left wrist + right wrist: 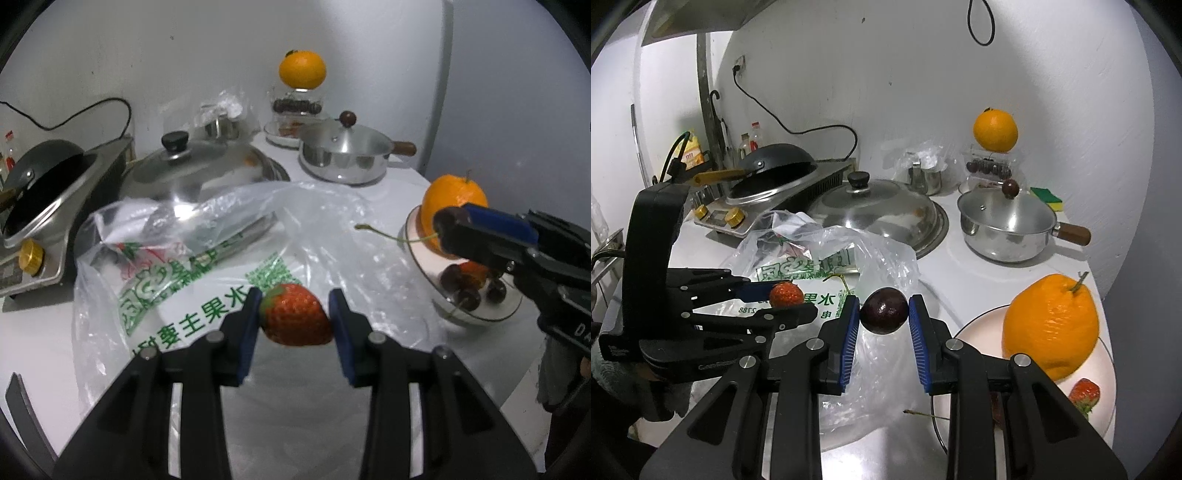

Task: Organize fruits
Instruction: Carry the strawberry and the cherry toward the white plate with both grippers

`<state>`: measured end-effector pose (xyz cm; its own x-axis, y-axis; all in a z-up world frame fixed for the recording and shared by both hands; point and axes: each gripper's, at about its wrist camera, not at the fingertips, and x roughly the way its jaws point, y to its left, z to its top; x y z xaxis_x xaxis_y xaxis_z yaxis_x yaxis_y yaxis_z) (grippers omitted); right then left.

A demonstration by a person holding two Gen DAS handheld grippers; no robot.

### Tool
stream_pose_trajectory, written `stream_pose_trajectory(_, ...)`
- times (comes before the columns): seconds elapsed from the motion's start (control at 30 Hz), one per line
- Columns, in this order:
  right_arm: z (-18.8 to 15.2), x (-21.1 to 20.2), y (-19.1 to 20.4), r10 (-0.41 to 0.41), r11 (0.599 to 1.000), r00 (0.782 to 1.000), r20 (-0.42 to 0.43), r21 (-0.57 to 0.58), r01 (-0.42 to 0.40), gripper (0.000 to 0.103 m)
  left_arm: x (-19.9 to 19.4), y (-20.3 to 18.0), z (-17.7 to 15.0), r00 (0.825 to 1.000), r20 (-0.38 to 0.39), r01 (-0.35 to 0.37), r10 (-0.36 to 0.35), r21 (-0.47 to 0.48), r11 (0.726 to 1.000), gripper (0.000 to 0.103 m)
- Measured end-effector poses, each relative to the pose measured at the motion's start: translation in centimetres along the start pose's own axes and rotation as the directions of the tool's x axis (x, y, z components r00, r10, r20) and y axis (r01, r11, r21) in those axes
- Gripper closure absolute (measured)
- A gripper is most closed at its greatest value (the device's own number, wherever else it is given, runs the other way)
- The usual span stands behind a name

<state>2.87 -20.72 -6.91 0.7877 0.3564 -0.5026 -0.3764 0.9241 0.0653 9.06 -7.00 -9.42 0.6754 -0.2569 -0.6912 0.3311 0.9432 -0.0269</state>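
My left gripper [295, 314] is shut on a red strawberry [295, 317], held above the clear plastic fruit bag [207, 258] with green print. From the right wrist view the same strawberry [786, 294] shows between the left gripper's [788, 301] fingers. My right gripper [884, 314] is shut on a dark cherry [884, 311], its long stem [391, 234] sticking out to the left in the left wrist view. At the right stands a pale plate [1104, 373] bearing a large orange [1051, 325] and a strawberry [1084, 393]. Dark cherries [465, 291] also lie on that plate [424, 266].
A lidded wok [199, 173] and a steel saucepan with lid [343, 155] stand behind the bag. A stove with a black pan [40, 199] is at the left. A second orange [302, 69] sits on a clear box of cherries at the back wall.
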Motion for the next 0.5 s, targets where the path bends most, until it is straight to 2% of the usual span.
stream_pose_trajectory(0.5,-1.0,-3.8,-1.7,-0.041,0.999,0.999,0.033,0.015,0.04,0.074,-3.3,-2.5,0.8,0.998,0.07,-0.01,0.009,0.015,1.0,0.065)
